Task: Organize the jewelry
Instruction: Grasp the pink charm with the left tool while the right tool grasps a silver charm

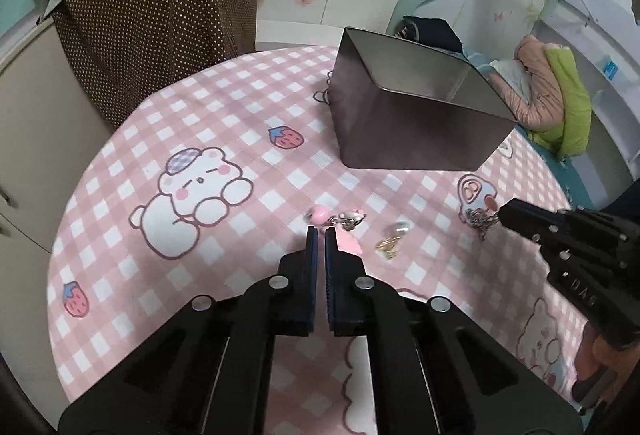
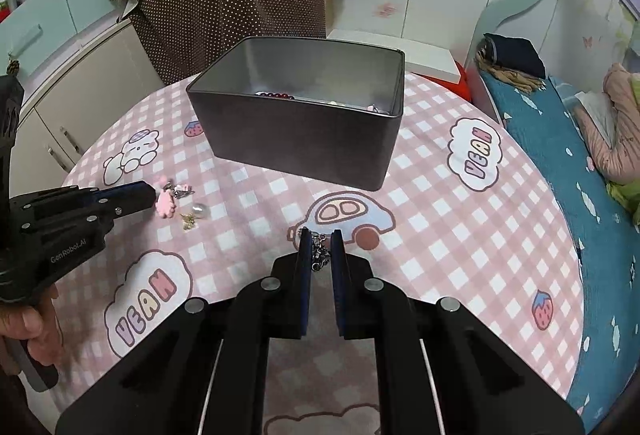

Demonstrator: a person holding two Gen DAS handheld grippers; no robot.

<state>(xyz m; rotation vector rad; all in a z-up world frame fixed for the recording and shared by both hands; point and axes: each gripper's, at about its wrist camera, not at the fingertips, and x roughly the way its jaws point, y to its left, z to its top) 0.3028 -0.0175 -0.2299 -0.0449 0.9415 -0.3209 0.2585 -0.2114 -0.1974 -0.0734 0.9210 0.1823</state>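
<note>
Between the fingers of the right gripper (image 2: 321,241) hangs a silver chain (image 2: 320,255); the jaws stand a little apart with the chain in the gap, and whether the pads actually pinch it cannot be told. From the left wrist view this gripper (image 1: 505,216) meets the chain (image 1: 480,221) over the car print on the pink checked tabletop (image 1: 240,123).

Just ahead of the left gripper (image 1: 321,231), whose fingers are nearly together with nothing between them, lie a pink charm keychain (image 1: 340,225) and, slightly to its right, a gold and pearl piece (image 1: 394,239).

Beyond both grippers stands an open dark metal tin (image 2: 304,139). Inside it, dark red beads (image 2: 276,96) and some pale pieces (image 2: 374,108) show above the near wall.
</note>
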